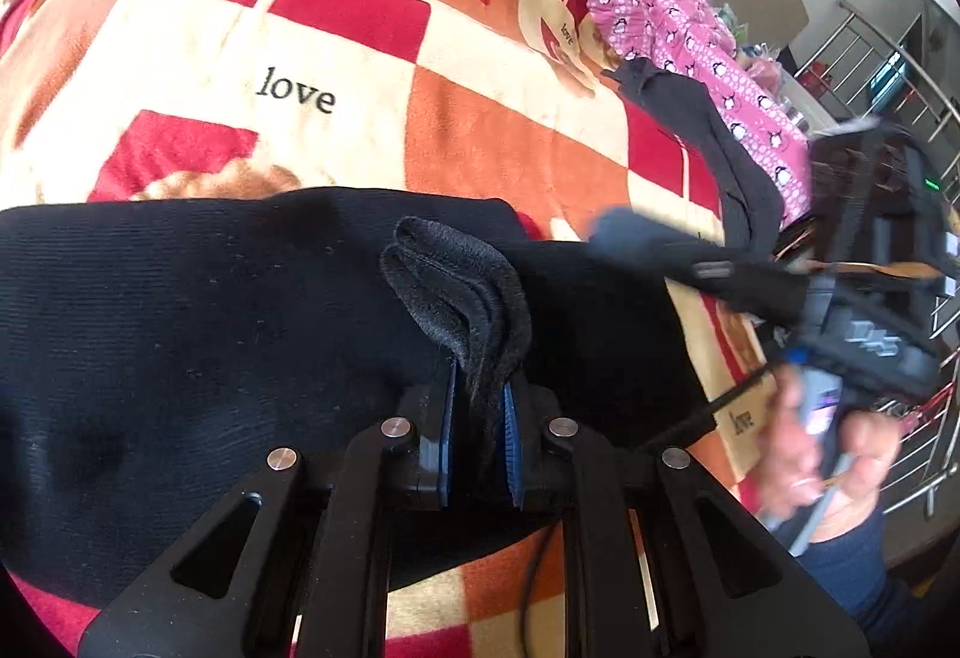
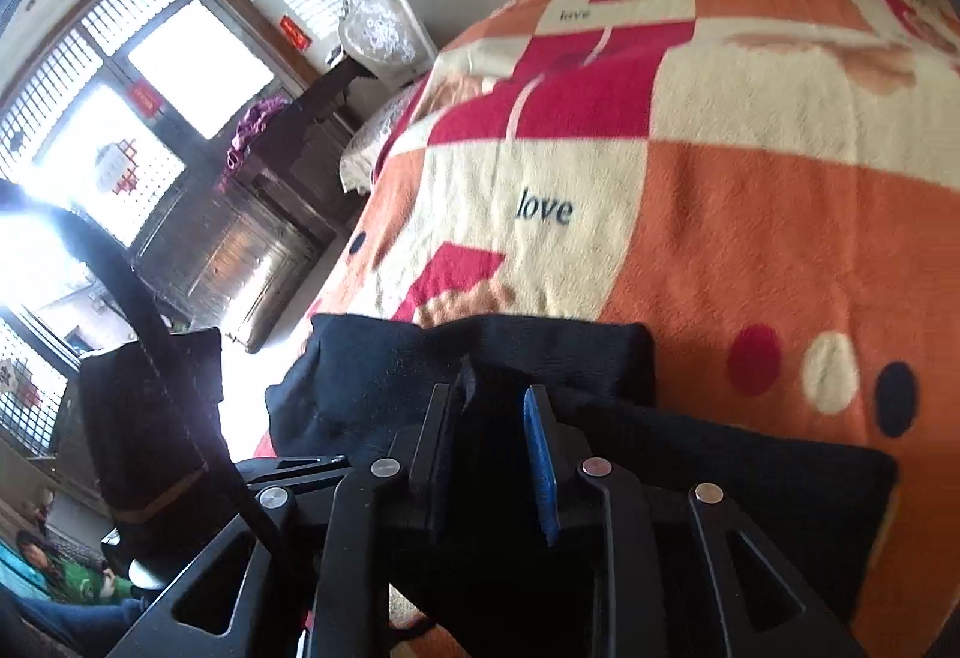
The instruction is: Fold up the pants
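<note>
Black pants (image 1: pixel 180 322) lie folded across the near part of a checked "love" blanket (image 1: pixel 300 57). My left gripper (image 1: pixel 480 406) is shut on a bunched edge of the pants, which sticks up between its blue pads. In the right wrist view the pants (image 2: pixel 750 454) lie under my right gripper (image 2: pixel 489 406). Its fingers stand apart with a ridge of black cloth loose between them, and the blue pad (image 2: pixel 540 454) is bare. From the left wrist view, the right gripper (image 1: pixel 648 238) is a blur at the pants' right end, held by a hand (image 1: pixel 828 454).
A pink penguin-print garment (image 1: pixel 690 33) and a dark grey one (image 1: pixel 726 147) lie at the blanket's right edge, by a metal railing (image 1: pixel 888 57). Past the blanket's (image 2: pixel 720 178) left edge stand a dark wooden cabinet (image 2: pixel 258 238) and a bright window. A person (image 2: pixel 60 580) sits low at the left.
</note>
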{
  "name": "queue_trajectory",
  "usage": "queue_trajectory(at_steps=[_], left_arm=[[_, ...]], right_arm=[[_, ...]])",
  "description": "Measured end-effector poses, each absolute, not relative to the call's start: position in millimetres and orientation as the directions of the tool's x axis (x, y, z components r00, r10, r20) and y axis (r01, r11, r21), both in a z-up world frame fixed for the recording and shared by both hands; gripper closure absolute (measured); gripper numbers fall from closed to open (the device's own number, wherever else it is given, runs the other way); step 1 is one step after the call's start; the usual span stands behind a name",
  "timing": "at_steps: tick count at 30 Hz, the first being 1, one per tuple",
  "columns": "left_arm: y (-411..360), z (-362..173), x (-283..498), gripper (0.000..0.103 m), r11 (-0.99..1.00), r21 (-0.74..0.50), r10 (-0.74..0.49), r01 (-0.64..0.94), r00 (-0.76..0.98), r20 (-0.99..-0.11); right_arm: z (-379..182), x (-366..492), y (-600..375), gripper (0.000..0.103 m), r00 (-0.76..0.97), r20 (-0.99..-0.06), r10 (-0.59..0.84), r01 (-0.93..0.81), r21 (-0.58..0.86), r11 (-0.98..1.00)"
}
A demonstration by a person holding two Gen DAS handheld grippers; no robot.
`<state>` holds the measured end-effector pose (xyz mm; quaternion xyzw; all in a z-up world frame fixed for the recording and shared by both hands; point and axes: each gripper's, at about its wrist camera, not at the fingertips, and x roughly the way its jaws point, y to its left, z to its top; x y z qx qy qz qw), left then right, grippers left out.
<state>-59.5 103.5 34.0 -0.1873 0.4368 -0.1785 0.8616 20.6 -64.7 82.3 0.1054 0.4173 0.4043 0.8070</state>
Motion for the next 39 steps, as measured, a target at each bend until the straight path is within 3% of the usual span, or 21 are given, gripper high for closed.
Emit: queue_trajectory(at_steps=[3,8,14,18,23,29,39], left_arm=[[107,42,-70,0.088,0.893,-0.430,-0.422,0.135,0.585,-0.693],[110,55,-74,0.088,0.927,-0.360,-0.334,0.100,0.654,-0.679],[88,55,-66,0.088,0.934,-0.332,-0.336,0.134,0.648,-0.684],[81,41,-62,0.088,0.967,-0.245,-0.235,0.075,0.638,-0.733],[98,29,-67,0.088,0.952,-0.306,-0.260,0.033,0.617,-0.743],[101,34,-83,0.088,0.958,-0.284,-0.235,0.024,0.632,-0.738],[127,41,-107,0.088,0.985,-0.140,-0.038,-0.102,0.662,-0.749]], right_arm=[[109,-6,-99,0.058,0.453,-0.595,0.664,-0.562,0.387,0.731],[97,-35,-126,0.058,0.553,-0.647,0.526,-0.527,0.217,0.822],[39,-32,-123,0.058,0.547,-0.712,0.440,-0.468,0.175,0.866],[43,-30,-128,0.058,0.531,-0.716,0.454,-0.444,0.221,0.868],[74,-49,-124,0.058,0.571,-0.671,0.474,-0.474,0.202,0.857],[90,-53,-88,0.058,0.548,-0.625,0.556,-0.565,0.213,0.797],[81,-60,-47,0.054,0.489,-0.635,0.598,-0.608,0.244,0.756]])
